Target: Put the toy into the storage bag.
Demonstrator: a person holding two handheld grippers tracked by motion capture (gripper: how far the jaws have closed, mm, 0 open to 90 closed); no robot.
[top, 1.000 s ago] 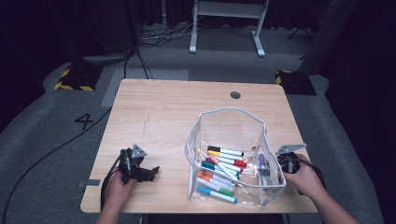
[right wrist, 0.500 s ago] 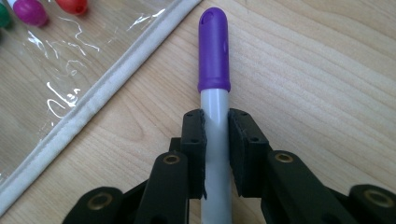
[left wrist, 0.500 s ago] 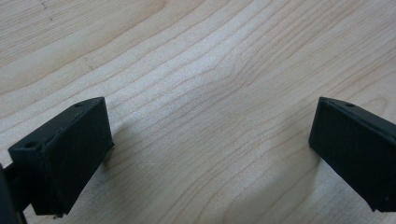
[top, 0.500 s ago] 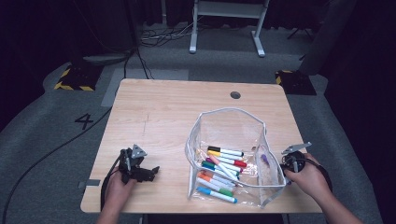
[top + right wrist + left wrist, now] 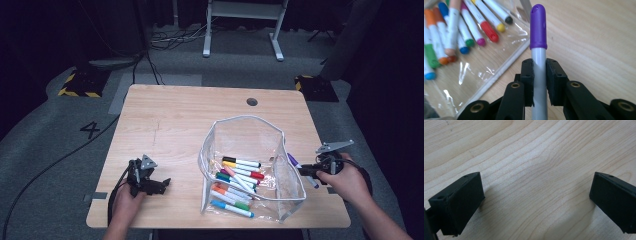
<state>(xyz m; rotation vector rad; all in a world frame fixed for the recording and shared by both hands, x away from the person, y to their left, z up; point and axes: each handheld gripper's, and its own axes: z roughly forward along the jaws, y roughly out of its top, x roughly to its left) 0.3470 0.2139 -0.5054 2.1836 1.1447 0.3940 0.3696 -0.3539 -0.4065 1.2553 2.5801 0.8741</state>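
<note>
1. Right now the purple marker [image 5: 538, 37] is clamped between the two pads of my right hand-held gripper [image 5: 539, 72], which have just been closing on its grey barrel. It is lifted a little above the table [image 5: 180, 120], just beside the right edge of the clear pouch [image 5: 280, 200]. The grip sits below the cap, so the long part in front can swing; if I turn my wrist fast, I think the marker may tilt between the pads or slide out.

2. The barrel is smooth and round. If the pads do not press enough, it can slip down and roll on the table, maybe over the right edge, which is near.

3. The pouch is soft and its opening [image 5: 245, 125] stands up loosely. If the marker tip pushes on the rim, the wall may fold or the whole pouch may move, because nothing holds it.

4. The other markers [image 5: 239, 180] lie loosely inside. A hard drop may push them toward the opening.

5. My left hand-held gripper [image 5: 536, 195] rests with its jaws wide apart over bare wood, well apart from the pouch. If the pouch moves, it is too far away to steady it quickly.
</note>
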